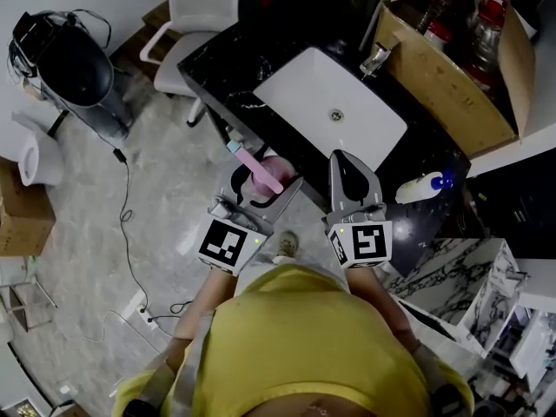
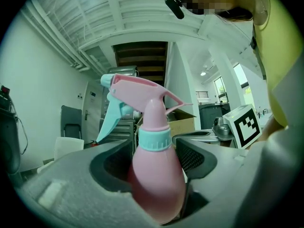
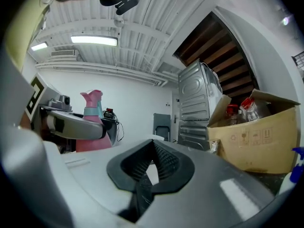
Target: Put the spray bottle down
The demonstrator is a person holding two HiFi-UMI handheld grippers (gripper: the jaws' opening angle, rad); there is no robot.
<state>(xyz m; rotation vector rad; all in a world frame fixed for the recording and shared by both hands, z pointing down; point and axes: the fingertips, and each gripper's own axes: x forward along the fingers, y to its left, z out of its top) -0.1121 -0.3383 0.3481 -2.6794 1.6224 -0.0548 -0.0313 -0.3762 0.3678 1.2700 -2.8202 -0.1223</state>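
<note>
Jaws of left gripper [image 2: 154,161] clamped on the pink spray bottle [image 2: 156,175], pads on both sides of its belly. Bottle upright, teal collar and teal trigger above the jaws, nozzle pointing away from the right gripper. Jaws of right gripper [image 3: 151,167] closed together, nothing between them.

Head view: left gripper [image 1: 267,183] and right gripper [image 1: 352,159] side by side, close in front of the person's yellow top [image 1: 295,337], both pointing level toward the counter [image 1: 217,59]. Spray bottle [image 1: 265,174] held in the air at the counter's near edge, not resting on anything. Right gripper view shows the spray bottle [image 3: 90,122] off to its left, gripped in the other gripper.

Black marbled counter just beyond the grippers, white sink [image 1: 287,89] set into it, drain in the middle. White bottle with blue cap [image 1: 421,187] lying on its side on the counter, to the right of the right gripper. Faucet [image 1: 375,59] at the sink's far right corner. Open cardboard box [image 1: 452,68] past it, bottles inside; same cardboard box [image 3: 256,141] in right gripper view. White chair [image 1: 195,7] at the counter's far left. Cable [image 1: 126,207] trailing over the grey floor at left.
</note>
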